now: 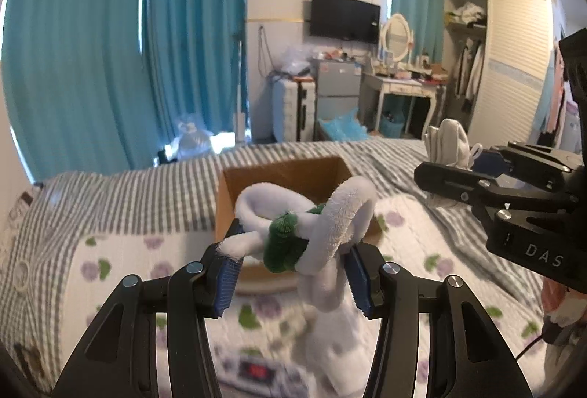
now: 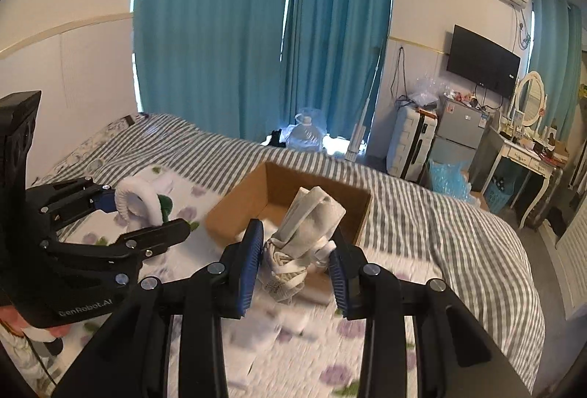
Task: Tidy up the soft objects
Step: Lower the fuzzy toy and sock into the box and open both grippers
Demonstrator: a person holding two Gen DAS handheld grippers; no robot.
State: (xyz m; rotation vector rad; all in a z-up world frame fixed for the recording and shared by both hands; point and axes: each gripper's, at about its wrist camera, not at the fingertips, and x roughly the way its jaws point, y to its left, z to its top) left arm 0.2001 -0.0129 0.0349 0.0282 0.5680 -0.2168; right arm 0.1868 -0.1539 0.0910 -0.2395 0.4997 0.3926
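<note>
My left gripper (image 1: 293, 273) is shut on a white plush toy with green trim (image 1: 312, 225) and holds it above the bed, just in front of an open cardboard box (image 1: 286, 174). The toy also shows in the right wrist view (image 2: 141, 201) with the left gripper (image 2: 143, 214). My right gripper (image 2: 295, 266) is shut on a bundle of white cloth (image 2: 306, 232) and holds it over the near edge of the box (image 2: 279, 188). In the left wrist view the right gripper (image 1: 458, 170) and its white bundle (image 1: 445, 141) are at the right.
The box sits on a bed with a grey striped sheet (image 2: 422, 214) and a floral quilt (image 1: 128, 273). Blue curtains (image 1: 110, 49), a fridge (image 1: 335, 93), a dressing table (image 1: 403, 86) and a wardrobe (image 1: 513, 60) stand beyond the bed.
</note>
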